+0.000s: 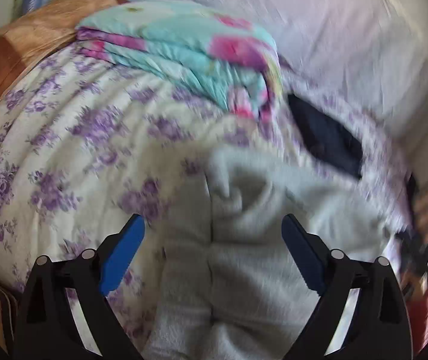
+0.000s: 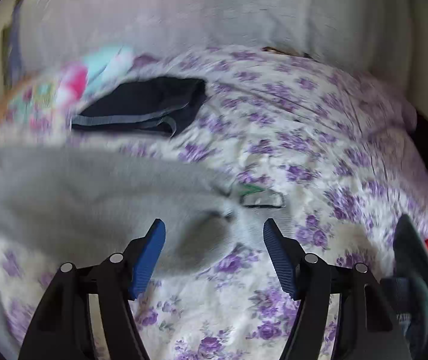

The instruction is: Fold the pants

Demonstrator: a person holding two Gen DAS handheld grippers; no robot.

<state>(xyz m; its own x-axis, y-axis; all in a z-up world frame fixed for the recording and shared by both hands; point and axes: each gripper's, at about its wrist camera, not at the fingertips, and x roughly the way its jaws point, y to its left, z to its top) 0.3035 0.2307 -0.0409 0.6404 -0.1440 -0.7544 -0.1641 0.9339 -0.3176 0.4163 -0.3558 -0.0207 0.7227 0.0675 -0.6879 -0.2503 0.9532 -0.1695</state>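
Mostly blurred grey pants [image 1: 244, 270], both tools spread

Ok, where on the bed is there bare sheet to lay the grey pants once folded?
Bare floral sheet lies right of the grey pants, between the folded dark garment and the white pillow behind. It is crowded to the left: the turquoise floral quilt and the brown cushion fill that side.
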